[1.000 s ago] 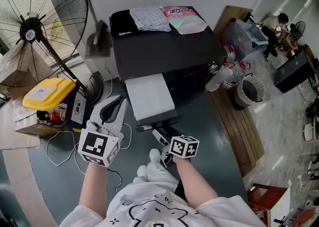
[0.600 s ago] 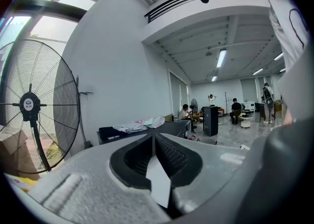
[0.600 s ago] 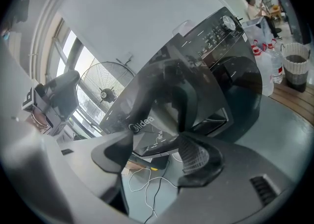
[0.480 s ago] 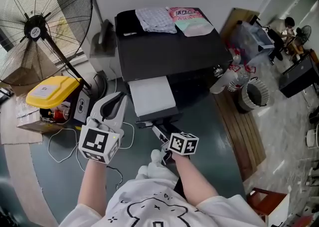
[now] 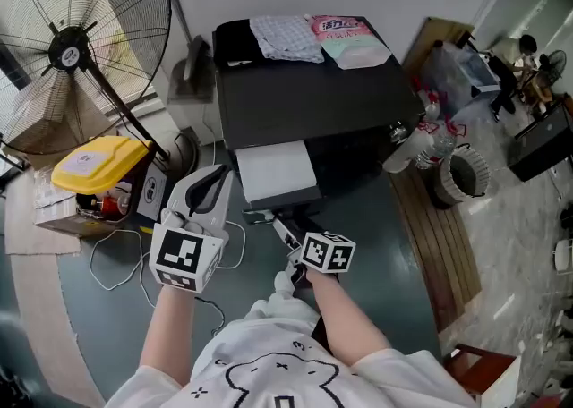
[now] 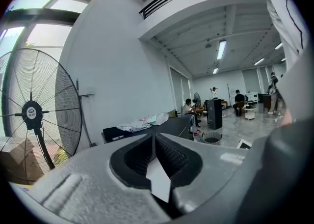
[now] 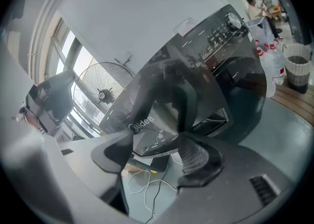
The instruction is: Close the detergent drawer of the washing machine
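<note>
The pulled-out white detergent drawer (image 5: 276, 172) of the black washing machine (image 5: 313, 97) is faced by the right gripper (image 5: 278, 230) (jaws parted), the white left gripper (image 5: 219, 175) being held clenched.

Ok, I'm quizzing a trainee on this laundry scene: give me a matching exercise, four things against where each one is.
Things:
1 fan
2 drawer
3 cloth
4 basket

Places:
a on top of the washer
b on the floor, right of the washer
c pulled out of the washer's front
d left of the washer

Pairs: 1-d; 2-c; 3-a; 4-b
</note>
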A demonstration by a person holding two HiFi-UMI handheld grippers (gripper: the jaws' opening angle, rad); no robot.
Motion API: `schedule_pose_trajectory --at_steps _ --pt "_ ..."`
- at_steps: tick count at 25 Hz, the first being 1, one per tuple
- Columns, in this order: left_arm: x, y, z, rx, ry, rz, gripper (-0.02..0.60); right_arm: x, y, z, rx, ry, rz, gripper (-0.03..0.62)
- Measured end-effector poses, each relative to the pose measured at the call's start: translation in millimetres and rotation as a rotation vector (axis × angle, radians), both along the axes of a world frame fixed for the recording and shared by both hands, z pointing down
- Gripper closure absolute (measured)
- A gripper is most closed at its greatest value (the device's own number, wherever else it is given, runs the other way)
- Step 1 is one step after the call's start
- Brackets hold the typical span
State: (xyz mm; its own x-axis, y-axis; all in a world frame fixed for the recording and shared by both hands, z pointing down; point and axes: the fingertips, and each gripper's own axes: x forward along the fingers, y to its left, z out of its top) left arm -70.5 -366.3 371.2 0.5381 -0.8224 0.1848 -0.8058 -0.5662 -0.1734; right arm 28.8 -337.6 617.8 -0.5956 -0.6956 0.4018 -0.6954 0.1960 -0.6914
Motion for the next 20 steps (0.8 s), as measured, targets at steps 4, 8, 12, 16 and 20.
schedule_pose_trajectory --at_steps 4,8,12,16,20 --pt "-7.5 -8.4 1.6 -0.001 -0.019 -0.045 0.563 -3.0 -12.0 0.2 -0.003 0.002 0.001 0.316" --pt "-9.9 -14.0 3.2 -0.005 -0.028 -0.065 0.563 -3.9 -23.6 -0.6 -0.001 0.002 0.0 0.316" --pt "-12.9 -20.2 3.8 -0.004 -0.03 -0.081 0.563 -6.9 -37.4 -0.5 -0.003 0.006 -0.001 0.316" --pt "-12.3 -24.9 4.4 0.003 -0.028 -0.09 0.563 -10.5 -52.1 -0.7 -0.005 0.004 -0.005 0.316" --pt "-13.4 -31.9 5.4 0.003 -0.028 -0.1 0.563 -12.3 -68.8 -1.0 -0.006 0.013 -0.004 0.318"
